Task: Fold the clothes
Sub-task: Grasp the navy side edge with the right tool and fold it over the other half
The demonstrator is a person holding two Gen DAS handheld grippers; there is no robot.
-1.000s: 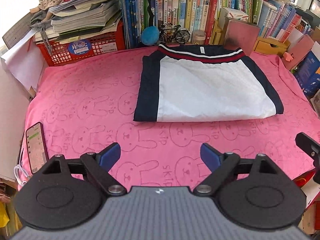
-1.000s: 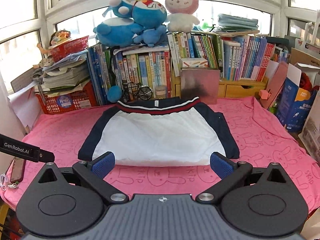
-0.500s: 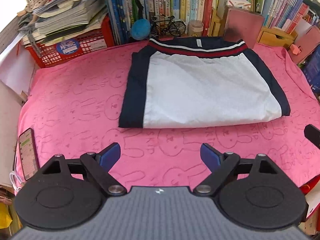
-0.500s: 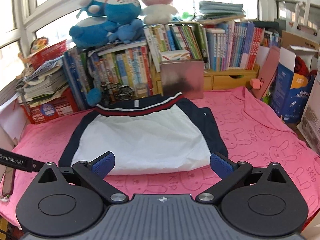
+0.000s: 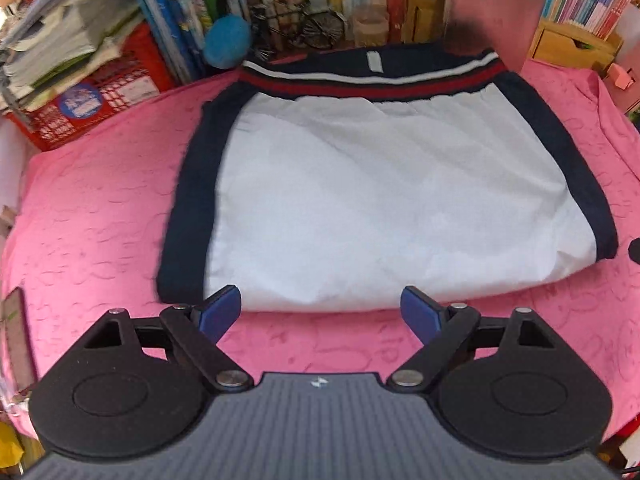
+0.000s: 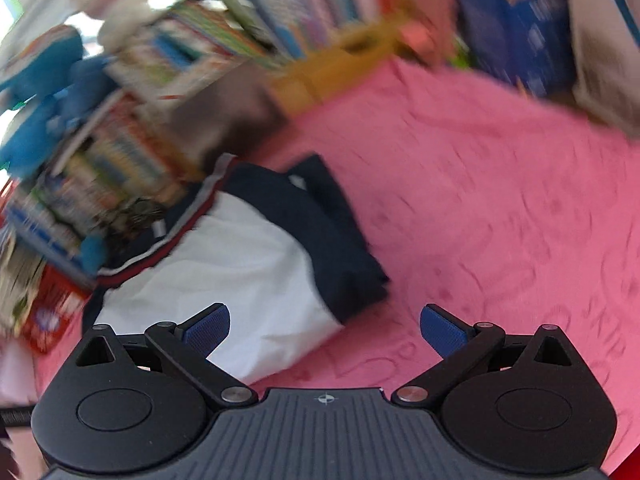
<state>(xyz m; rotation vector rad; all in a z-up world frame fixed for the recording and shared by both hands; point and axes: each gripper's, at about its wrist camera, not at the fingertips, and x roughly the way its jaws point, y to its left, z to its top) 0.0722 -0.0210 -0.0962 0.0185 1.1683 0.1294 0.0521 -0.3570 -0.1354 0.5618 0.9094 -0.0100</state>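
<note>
Faintly, "SKIP" repeats across the pink blanket under the folded garment.

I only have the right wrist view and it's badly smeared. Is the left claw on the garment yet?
Observer: No. The left claw is open, hanging just short of the folded garment's near edge.
Operator: Is that near edge flat?
Observer: It looks like a smooth fold lying on the pink cloth.
Operator: Anything beside the garment on that side?
Observer: A phone lies at the cloth's left edge, apart from the garment.
</note>
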